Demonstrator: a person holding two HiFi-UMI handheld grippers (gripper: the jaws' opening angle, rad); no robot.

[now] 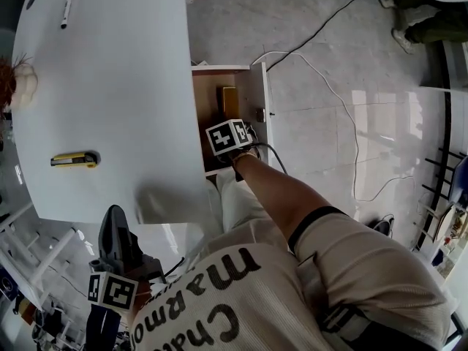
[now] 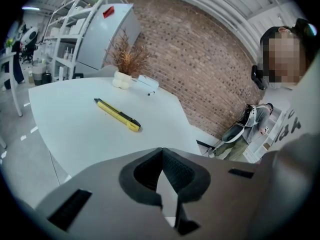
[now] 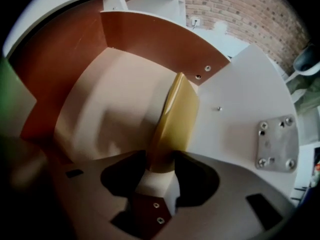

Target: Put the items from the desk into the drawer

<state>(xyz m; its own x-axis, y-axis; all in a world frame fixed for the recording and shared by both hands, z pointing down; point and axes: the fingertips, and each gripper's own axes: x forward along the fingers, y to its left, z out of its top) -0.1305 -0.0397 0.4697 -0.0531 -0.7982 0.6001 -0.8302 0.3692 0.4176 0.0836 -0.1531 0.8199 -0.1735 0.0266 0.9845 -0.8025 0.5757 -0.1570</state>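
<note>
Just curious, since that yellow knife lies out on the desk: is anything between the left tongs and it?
Nothing visible: only bare desk lies between the left tongs and the yellow knife.

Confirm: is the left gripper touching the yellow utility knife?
Apart. In the left gripper view the utility knife lies on the desk well beyond the left gripper, bare tabletop between them.

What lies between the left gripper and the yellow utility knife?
Left gripper view: only bare desk separates the left gripper from the utility knife.
</note>
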